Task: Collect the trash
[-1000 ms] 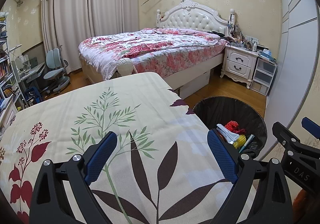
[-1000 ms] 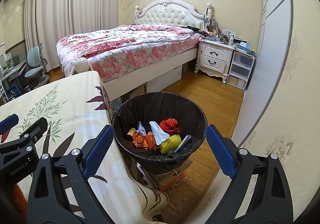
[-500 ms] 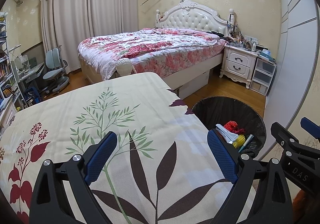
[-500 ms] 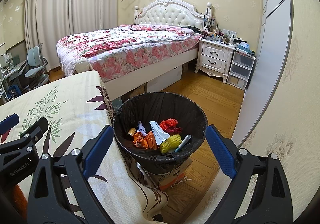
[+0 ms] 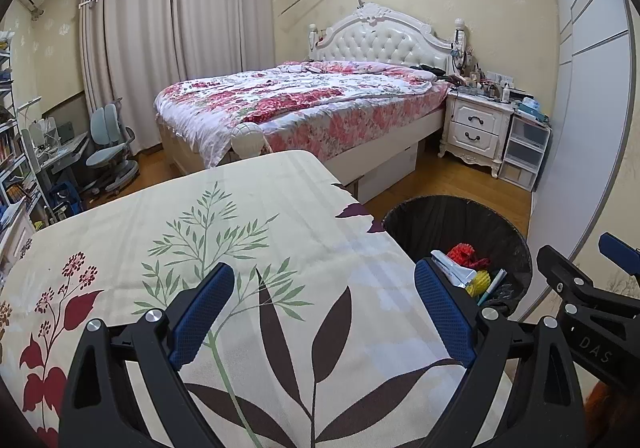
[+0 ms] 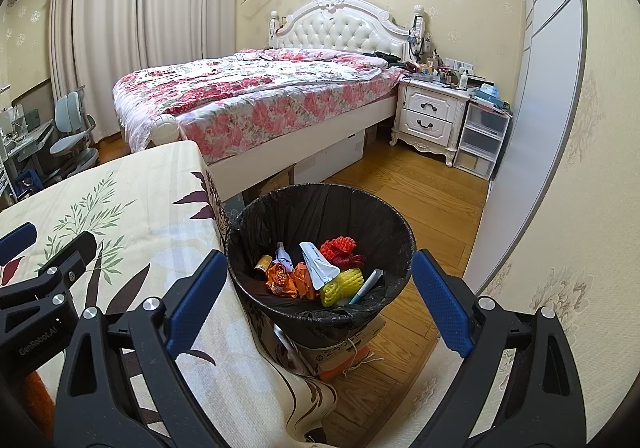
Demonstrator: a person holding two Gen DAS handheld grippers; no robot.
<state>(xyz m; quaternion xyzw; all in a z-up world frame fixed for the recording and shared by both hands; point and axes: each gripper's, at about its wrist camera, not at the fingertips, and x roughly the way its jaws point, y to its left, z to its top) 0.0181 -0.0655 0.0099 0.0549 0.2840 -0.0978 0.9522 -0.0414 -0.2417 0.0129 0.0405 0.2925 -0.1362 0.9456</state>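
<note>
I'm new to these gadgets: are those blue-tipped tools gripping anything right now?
No. The left tool is open over the leaf-patterned cloth; the right tool is open above the black-lined trash bin.

Tablecloth (image 5: 248, 240) lies bare ahead of the left gripper (image 5: 324, 306), nothing blocking a pass across it. The trash bin (image 6: 320, 204) sits tight against the table edge, mouth unobstructed under the right gripper (image 6: 316, 290), wall (image 6: 560, 208) crowding its far side.

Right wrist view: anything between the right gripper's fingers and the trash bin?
Nothing: right gripper open, empty; the trash bin shows unobstructed in the right wrist view.
</note>
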